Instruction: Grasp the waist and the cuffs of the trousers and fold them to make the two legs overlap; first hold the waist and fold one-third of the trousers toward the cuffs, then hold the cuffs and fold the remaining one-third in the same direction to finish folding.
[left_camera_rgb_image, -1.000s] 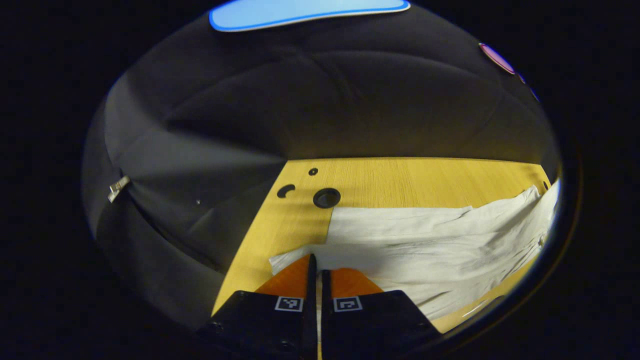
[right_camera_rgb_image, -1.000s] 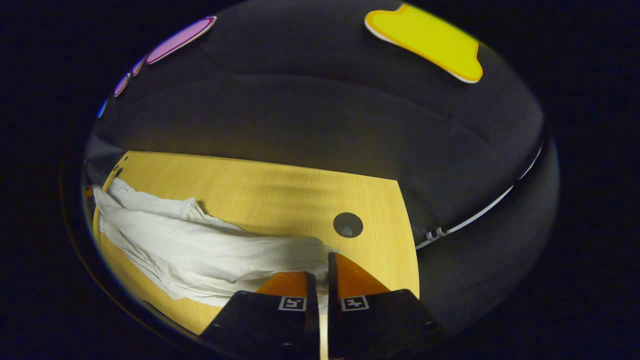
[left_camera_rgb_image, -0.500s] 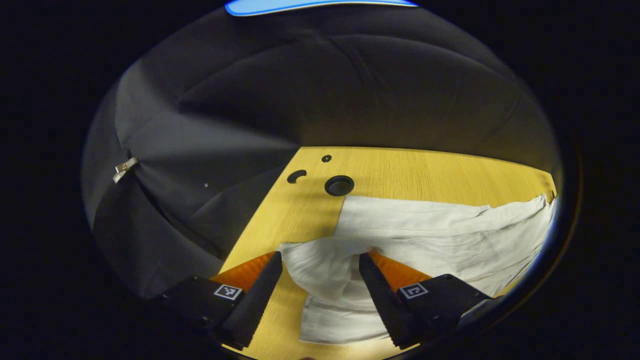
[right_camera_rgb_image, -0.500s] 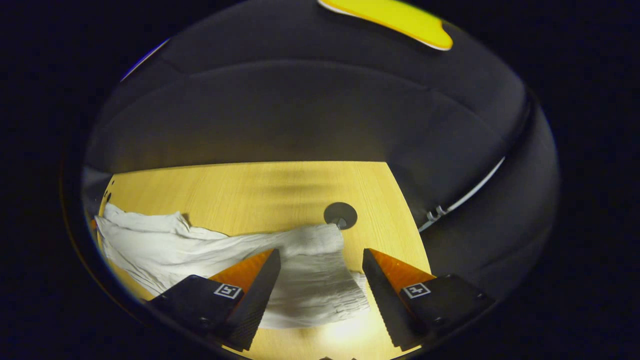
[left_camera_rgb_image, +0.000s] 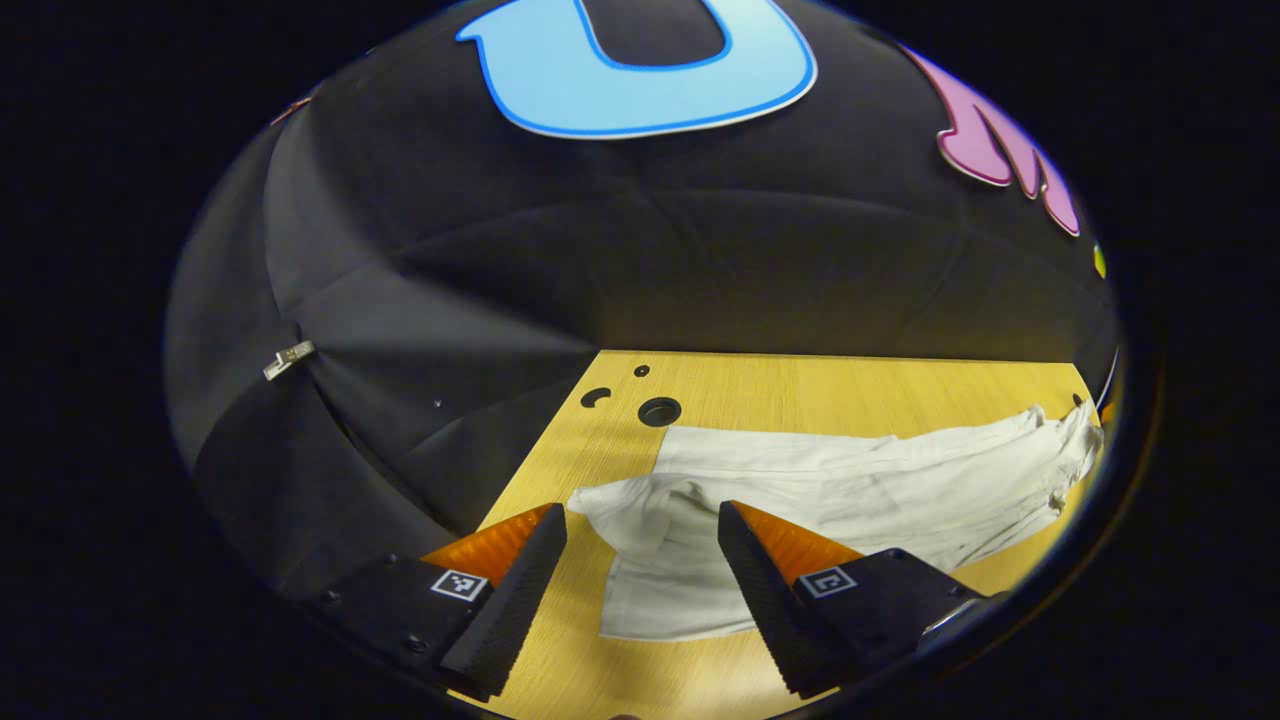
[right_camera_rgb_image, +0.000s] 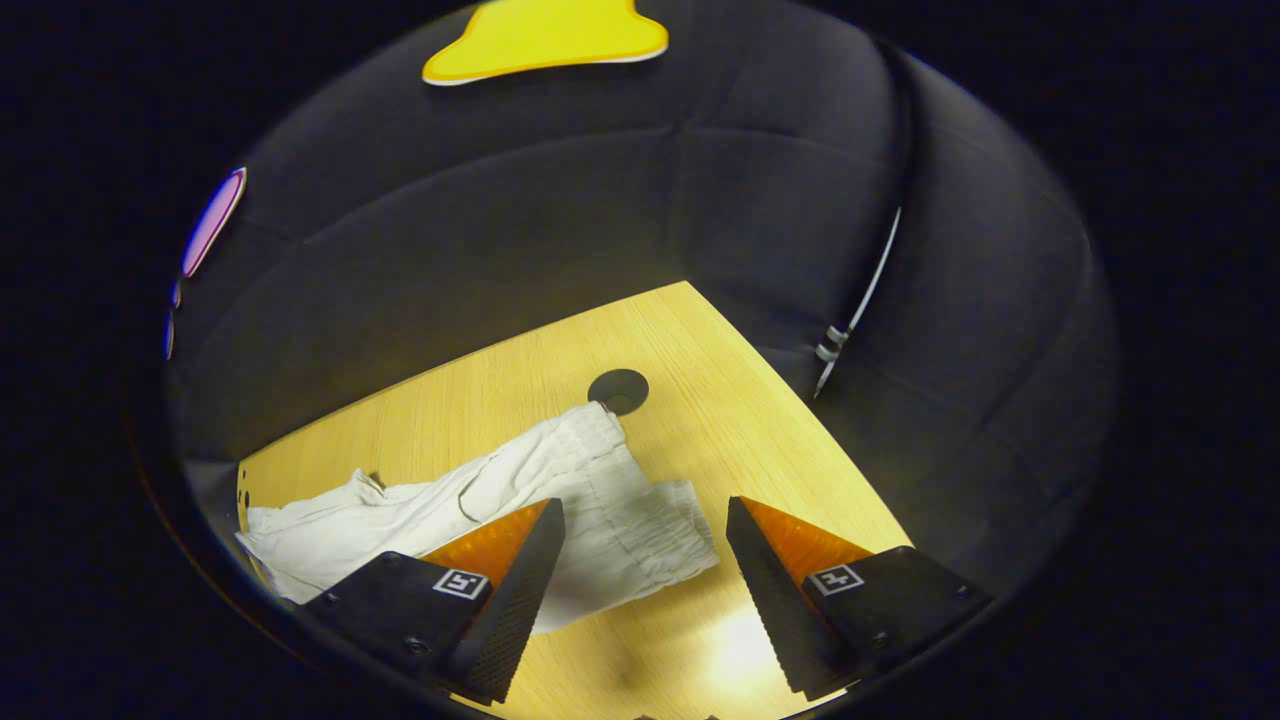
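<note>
**Legs overlapped, thirds fold is where it could get messy**

Both grippers hang wide apart and empty above the yellow wood-grain worktop (left_camera_rgb_image: 800, 380): left gripper (left_camera_rgb_image: 640, 590) over the cuff end, right gripper (right_camera_rgb_image: 645, 585) over the elastic waist. The crumpled white cloth trousers (left_camera_rgb_image: 850, 480) lie lengthwise along the worktop. Risk, I reckon: pinching just the top layer, so the legs slide apart and the fold goes crooked.

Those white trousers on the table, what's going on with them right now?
A person with a gripper in each hand is folding white trousers on a wooden table. Both the left gripper and the right gripper are open above the cloth, holding nothing. The trousers lie lengthwise with the legs roughly overlapped, the cuff end near the left gripper and the gathered waist near the right gripper.
</note>
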